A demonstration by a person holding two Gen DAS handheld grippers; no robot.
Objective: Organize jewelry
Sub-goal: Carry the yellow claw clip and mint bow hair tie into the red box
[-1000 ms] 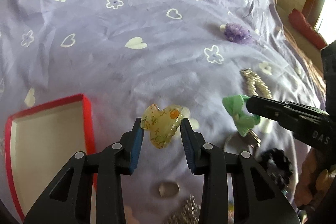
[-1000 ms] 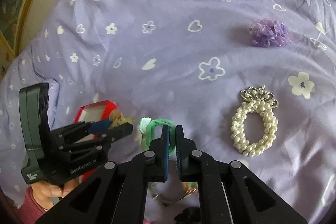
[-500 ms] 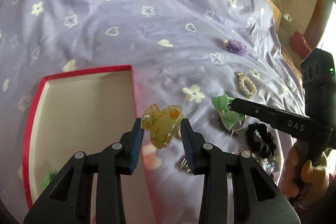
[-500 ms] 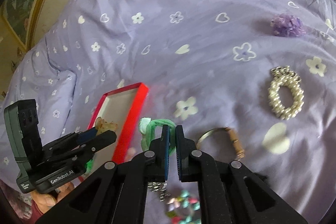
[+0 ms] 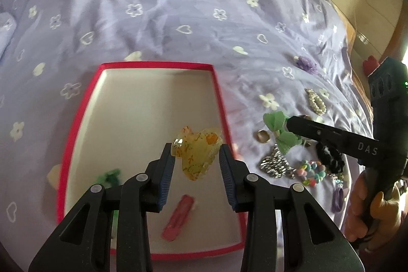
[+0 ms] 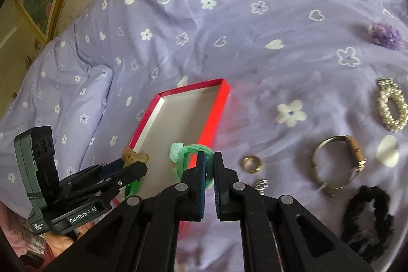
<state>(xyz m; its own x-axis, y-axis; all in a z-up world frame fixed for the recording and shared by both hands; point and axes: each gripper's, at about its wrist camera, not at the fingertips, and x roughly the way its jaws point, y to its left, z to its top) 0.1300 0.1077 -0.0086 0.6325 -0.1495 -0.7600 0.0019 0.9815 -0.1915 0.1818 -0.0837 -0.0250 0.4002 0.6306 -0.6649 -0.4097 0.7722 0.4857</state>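
My left gripper (image 5: 196, 152) is shut on a yellow floral claw clip (image 5: 196, 152) and holds it above the red-rimmed box (image 5: 153, 64), near its right wall. A pink clip (image 5: 178, 219) and a green item (image 5: 109, 176) lie inside the box. My right gripper (image 6: 209, 165) is shut on a green bow hair tie (image 6: 187, 157) and holds it over the box's near right edge (image 6: 214, 116). The right gripper also shows in the left wrist view (image 5: 288, 122), to the right of the box.
On the purple bedspread right of the box lie a gold ring (image 6: 252, 163), a bangle (image 6: 336, 165), a black scrunchie (image 6: 367, 218), a pearl bracelet (image 6: 391, 107), a purple scrunchie (image 6: 386, 36), a silver piece (image 5: 275, 165) and a beaded bracelet (image 5: 312, 171).
Both grippers have lifted and moved left with their items. The red box has come fully under the left gripper, and the claw clip is now over the box.
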